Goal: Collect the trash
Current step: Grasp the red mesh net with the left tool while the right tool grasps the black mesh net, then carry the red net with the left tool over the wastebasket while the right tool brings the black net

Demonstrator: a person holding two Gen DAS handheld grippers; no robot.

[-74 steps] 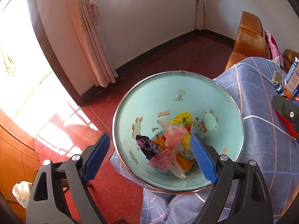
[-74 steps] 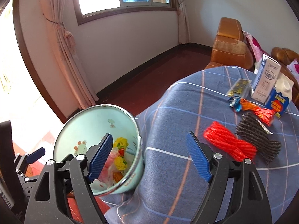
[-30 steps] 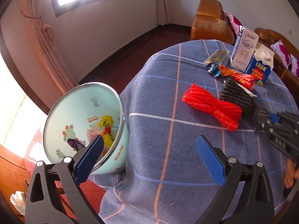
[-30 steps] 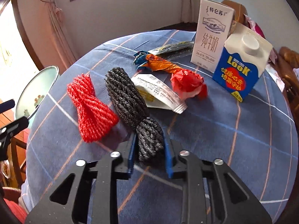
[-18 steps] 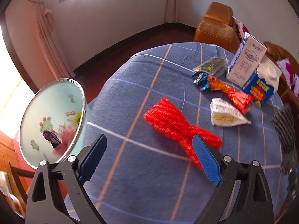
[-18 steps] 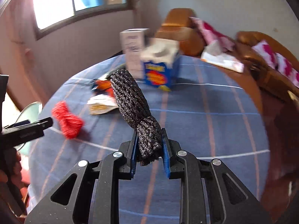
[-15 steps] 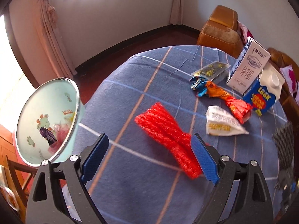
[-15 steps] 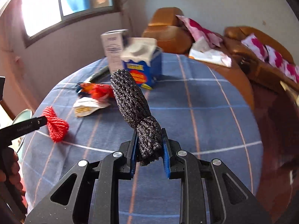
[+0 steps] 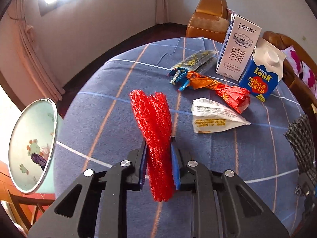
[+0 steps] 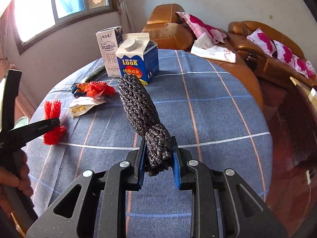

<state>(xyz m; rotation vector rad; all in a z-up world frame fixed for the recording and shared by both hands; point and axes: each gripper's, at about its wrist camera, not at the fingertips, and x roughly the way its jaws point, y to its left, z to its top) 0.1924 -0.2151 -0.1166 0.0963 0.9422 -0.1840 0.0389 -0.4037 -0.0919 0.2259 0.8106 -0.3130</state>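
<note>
A red foam net lies on the blue checked tablecloth, and my left gripper is closing its jaws on the net's near end, the blue pads pressing both sides. My right gripper is shut on a black foam net that sticks up above the cloth. The black net also shows at the right edge of the left wrist view. From the right wrist view the red net sits at the left with the left gripper's finger across it. A pale green trash bowl with wrappers inside stands off the table's left edge.
On the cloth lie a white wrapper, a twisted orange and red wrapper, a dark sachet, a white milk carton and a blue carton. Brown sofas stand behind. A hand holds the left gripper.
My left gripper has come forward over the red net and closed its wide-open jaws on it. The right gripper has stayed raised with the black net and swung slightly.
</note>
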